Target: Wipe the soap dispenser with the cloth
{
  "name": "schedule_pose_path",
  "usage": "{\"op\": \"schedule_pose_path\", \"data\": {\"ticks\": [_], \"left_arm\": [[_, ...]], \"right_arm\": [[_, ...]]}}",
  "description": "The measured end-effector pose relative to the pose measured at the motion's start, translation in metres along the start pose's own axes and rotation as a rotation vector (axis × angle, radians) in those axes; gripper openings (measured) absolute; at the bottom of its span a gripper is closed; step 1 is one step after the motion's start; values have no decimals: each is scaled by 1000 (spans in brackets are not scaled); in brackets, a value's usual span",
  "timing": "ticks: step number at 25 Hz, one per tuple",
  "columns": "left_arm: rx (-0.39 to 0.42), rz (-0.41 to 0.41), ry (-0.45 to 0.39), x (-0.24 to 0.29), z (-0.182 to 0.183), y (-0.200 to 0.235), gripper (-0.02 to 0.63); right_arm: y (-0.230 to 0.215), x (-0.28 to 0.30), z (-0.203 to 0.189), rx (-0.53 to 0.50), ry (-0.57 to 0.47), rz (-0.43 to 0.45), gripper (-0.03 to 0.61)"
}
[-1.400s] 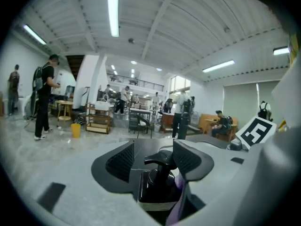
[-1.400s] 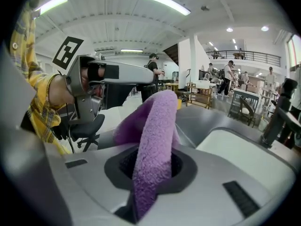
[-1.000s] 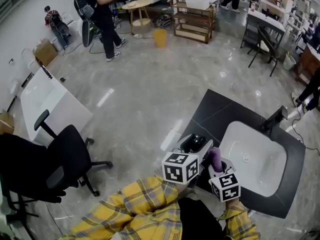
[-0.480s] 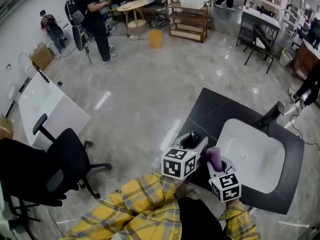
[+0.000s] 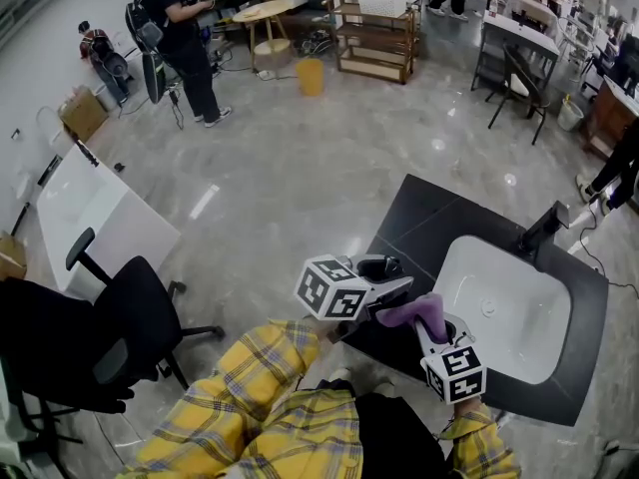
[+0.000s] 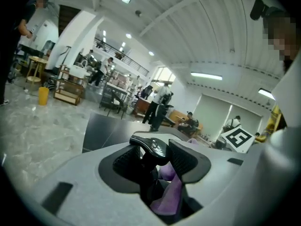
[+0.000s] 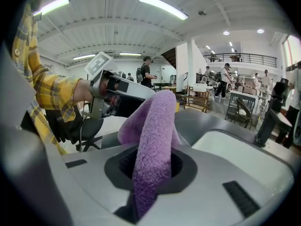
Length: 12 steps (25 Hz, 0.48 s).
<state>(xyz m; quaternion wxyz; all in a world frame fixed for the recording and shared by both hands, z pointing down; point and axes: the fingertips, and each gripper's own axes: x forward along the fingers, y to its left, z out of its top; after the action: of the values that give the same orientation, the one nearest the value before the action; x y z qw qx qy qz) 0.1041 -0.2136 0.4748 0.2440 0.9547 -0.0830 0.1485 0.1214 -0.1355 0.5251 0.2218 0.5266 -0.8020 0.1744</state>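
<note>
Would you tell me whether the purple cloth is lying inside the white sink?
No, the purple cloth is pinched in the right hand-held gripper, outside the sink.

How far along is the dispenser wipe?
Done: the right hand-held gripper is shut on the fuzzy purple cloth. In hand: the left hand-held gripper has just been closing its jaws and now clamps the glossy black soap dispenser below its pump top, with the cloth's free end right beside it. Left: the wipe itself; I cannot tell whether the cloth touches the dispenser.
</note>
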Motion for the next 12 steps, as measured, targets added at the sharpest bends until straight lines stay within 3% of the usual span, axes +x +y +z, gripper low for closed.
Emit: {"op": "schedule_pose_path", "data": {"ticks": [6,12], "left_arm": [[64,-181,16,-5,-1,-4,179],[130,-347,96,-7,-4,-12,178]], "right_arm": [[7,0,0,-4,3,2,37],[11,-4,5,-17,-2,3,37]]}}
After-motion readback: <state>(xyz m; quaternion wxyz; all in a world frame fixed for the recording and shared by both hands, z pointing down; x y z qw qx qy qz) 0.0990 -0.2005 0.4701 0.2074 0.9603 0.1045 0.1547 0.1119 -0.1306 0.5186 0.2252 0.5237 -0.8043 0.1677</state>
